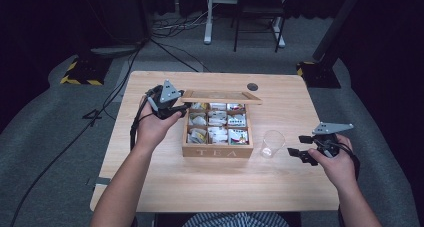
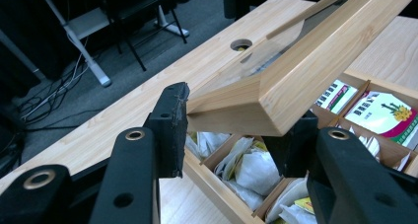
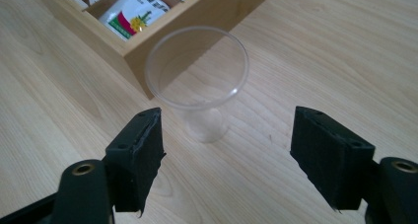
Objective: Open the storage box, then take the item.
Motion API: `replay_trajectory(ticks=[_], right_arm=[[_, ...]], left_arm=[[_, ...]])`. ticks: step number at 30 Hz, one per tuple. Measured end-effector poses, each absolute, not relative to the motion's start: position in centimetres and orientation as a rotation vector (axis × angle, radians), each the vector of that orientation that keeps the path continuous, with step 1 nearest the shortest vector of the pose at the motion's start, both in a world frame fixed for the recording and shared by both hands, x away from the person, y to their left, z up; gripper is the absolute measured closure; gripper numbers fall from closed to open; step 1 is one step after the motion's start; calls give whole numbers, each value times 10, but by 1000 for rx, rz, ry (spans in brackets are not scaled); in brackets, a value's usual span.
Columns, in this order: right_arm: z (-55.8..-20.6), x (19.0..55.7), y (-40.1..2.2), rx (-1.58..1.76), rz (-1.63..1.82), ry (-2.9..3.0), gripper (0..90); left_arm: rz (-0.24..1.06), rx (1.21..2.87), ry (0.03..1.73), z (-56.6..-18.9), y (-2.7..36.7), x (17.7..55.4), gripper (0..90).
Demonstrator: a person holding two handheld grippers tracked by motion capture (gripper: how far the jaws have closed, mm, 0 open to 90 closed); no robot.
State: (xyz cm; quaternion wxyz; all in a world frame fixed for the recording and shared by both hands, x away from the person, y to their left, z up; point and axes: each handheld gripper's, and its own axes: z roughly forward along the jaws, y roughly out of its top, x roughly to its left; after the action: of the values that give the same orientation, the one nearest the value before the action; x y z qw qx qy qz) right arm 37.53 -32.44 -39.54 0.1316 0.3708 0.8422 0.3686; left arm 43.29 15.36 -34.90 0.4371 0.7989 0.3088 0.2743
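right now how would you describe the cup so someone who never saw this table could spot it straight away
On the wooden table, find the open box lettered TEA on its front. The cup stands upright on the tabletop just beside that box, on the side of the right gripper, whose jaws are open toward it. It is clear plastic and looks empty.

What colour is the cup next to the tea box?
The cup is clear, colourless plastic; the right gripper view shows it best.
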Motion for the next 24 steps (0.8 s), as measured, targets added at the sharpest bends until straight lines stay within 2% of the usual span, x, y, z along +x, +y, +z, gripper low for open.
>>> replay_trajectory(ticks=[14,24], right_arm=[[-355,363,-281,964,1208,2420,337],[-361,380,-221,878,1302,2438,232]], left_arm=[[666,1987,770,-353,155,430,538],[669,1986,772,-350,155,432,542]])
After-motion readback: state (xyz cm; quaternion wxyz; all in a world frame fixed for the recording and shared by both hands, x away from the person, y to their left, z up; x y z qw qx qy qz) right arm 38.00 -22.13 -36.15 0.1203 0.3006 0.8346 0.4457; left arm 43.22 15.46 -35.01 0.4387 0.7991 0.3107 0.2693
